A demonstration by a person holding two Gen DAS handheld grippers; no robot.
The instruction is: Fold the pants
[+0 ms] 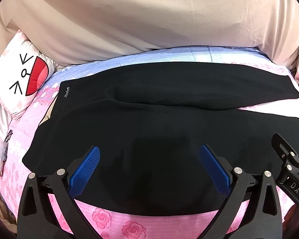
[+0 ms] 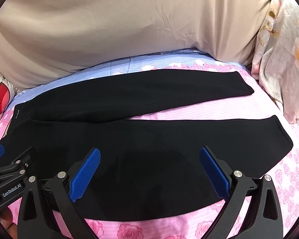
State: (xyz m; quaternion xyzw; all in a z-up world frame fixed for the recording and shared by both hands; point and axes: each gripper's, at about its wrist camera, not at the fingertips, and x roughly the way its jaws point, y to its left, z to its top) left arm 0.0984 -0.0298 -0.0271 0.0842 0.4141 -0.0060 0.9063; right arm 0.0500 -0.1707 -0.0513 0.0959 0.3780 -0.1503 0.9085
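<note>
Your left tool [image 1: 149, 153] is spread wide over the near leg of the pants [image 1: 159, 123], gripping nothing — your right tool [image 2: 149, 157] is just as wide, over the same leg further along. The black pants lie flat across the bed [image 2: 239, 109], legs splayed apart, waistband toward the cartoon pillow [image 1: 24, 77]. A beige quilt [image 1: 149, 20] bulks up behind.

The pants [image 1: 149, 107] are showing plain black with a small white script logo [image 1: 67, 92] near the waistband. The bedsheet [image 1: 113, 225] is showing pink with rose prints, turning pale blue striped farther back. The fingers [image 1: 85, 171] are wearing textured blue pads on black frames. The cushion [image 1: 20, 75] is showing white with a red cartoon mouth. The duvet [image 1: 141, 20] is lying plain beige.
</note>
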